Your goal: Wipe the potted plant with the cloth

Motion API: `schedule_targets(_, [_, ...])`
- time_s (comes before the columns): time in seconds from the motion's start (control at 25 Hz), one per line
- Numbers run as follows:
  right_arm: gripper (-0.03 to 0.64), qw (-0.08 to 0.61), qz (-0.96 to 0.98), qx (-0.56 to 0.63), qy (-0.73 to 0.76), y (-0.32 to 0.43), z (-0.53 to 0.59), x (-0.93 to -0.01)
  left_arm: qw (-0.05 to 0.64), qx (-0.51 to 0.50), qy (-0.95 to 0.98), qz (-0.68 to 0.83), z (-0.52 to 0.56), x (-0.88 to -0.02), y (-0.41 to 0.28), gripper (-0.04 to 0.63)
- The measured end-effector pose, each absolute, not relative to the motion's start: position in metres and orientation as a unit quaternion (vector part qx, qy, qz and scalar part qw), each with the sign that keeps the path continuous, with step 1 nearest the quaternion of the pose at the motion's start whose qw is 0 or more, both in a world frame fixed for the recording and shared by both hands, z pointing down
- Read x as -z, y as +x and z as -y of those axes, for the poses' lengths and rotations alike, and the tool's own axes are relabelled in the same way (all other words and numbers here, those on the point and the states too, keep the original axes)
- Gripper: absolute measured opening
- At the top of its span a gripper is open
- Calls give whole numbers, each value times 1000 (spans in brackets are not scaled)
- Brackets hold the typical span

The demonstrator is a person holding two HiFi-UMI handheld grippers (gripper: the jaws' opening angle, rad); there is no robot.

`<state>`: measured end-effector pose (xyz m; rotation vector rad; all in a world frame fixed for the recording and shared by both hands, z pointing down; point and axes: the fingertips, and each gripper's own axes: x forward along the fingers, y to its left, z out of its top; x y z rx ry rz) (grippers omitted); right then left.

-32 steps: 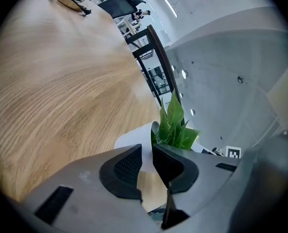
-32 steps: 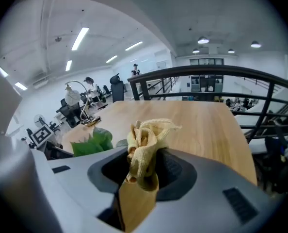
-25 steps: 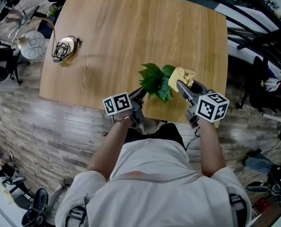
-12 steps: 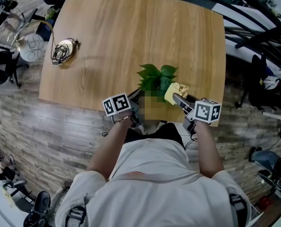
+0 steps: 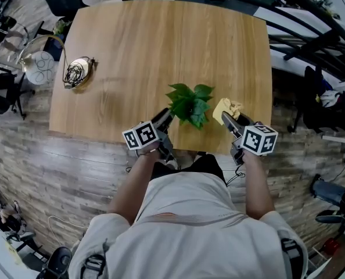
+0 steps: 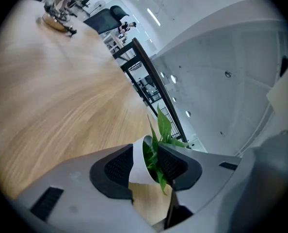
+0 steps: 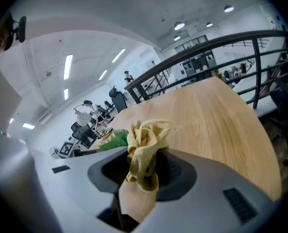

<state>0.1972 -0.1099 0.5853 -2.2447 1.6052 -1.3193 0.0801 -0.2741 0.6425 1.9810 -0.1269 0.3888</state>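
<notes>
A small green potted plant (image 5: 190, 103) stands near the wooden table's (image 5: 161, 45) near edge. My left gripper (image 5: 164, 118) is at its left side. In the left gripper view the white pot's rim (image 6: 138, 165) sits between the jaws of the left gripper (image 6: 146, 155), one pad outside the wall and one among the leaves. The jaws are opening and a gap shows at the inner pad. My right gripper (image 5: 226, 117) is shut on a bunched yellow cloth (image 5: 225, 107), held just right of the leaves and apart from them. In the right gripper view the cloth (image 7: 144, 147) sticks up from the right gripper (image 7: 143, 168).
A coil of cable on a round wooden disc (image 5: 78, 70) lies at the table's far left. Office chairs and a round wire stand (image 5: 38, 60) are on the floor to the left. A black railing (image 5: 312, 34) runs past the table's right side.
The right gripper drew the cloth down along the plant's right leaves and then off them to the right. The left gripper stayed at the pot.
</notes>
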Motion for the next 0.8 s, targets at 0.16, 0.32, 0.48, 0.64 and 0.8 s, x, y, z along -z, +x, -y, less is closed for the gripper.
schedule_targets(0.16, [192, 21, -535, 356, -766, 206, 123, -551, 450, -151, 875, 99, 311, -616, 69, 135])
schedule_targets(0.32, [192, 2, -532, 281, -799, 215, 136, -508, 322, -116, 936, 80, 336, -549, 73, 135])
schedule_targets(0.48, [192, -21, -524, 207, -826, 221, 149, -460, 150, -80, 984, 57, 344, -463, 82, 114])
schedule_targets(0.64, [190, -20, -514, 141, -846, 221, 156, -410, 64, -40, 996, 50, 339, -394, 80, 51])
schedule_targets(0.8, [190, -25, -512, 86, -854, 212, 160, -368, 38, -9, 998, 44, 330, -352, 72, 40])
